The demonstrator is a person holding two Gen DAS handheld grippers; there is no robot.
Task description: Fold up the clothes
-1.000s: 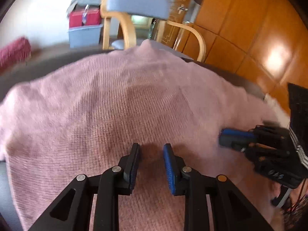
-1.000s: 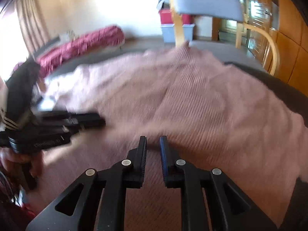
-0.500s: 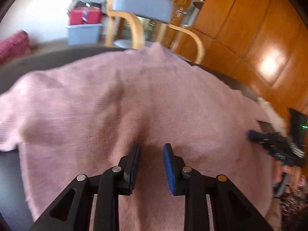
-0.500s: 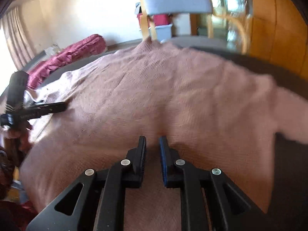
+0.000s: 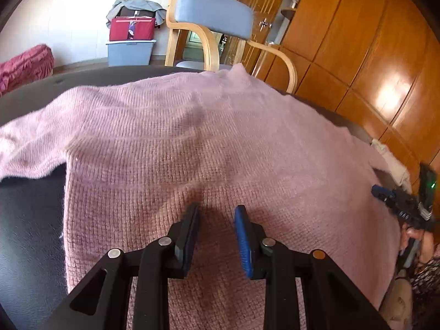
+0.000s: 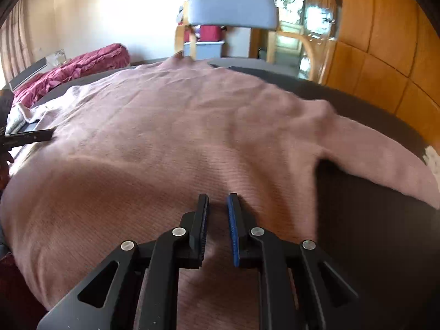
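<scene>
A fuzzy pink knitted sweater [image 5: 192, 143] lies spread flat and unfolded on a dark round table [image 5: 30, 220], neck toward a grey-cushioned wooden chair [image 5: 214, 11], sleeves out to either side, ready for folding; the left gripper [image 5: 216, 214] hovers near its hem, jaws parted, holding nothing; the right gripper [image 6: 217, 206] hangs likewise, narrowly parted, empty, over the hem's other side.

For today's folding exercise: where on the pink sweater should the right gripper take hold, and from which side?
Grip the pink sweater at its right sleeve, probably near the cuff, coming from the right over the bare dark table. The sleeve lies flat, spread outward with its edge exposed, so the right gripper, jaws apart, can pinch it and fold it inward.
</scene>
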